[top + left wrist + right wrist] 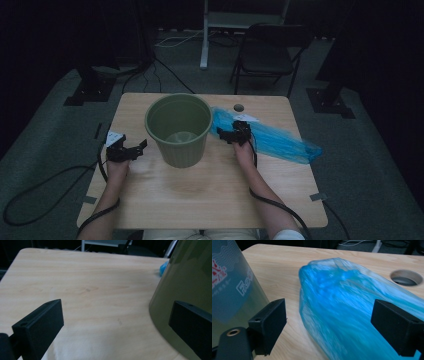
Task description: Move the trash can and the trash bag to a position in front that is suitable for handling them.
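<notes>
A green plastic bin (179, 129) stands upright in the middle of the wooden table (200, 200). Its wall (185, 280) rises at the right of the left gripper view and its labelled side (229, 287) at the left of the right gripper view. A crumpled blue plastic bag (272, 139) lies flat to the right of the bin. My left gripper (131, 148) is open, just left of the bin, with nothing between its jaws. My right gripper (231, 134) is open over the bag's near end (342, 305), which lies between the jaws.
A round cable hole (239, 107) sits in the table behind the bag, also seen as the hole (406, 278). A white card (113, 136) lies by the left edge. A black folding chair (267, 52) and stands are on the floor beyond the table.
</notes>
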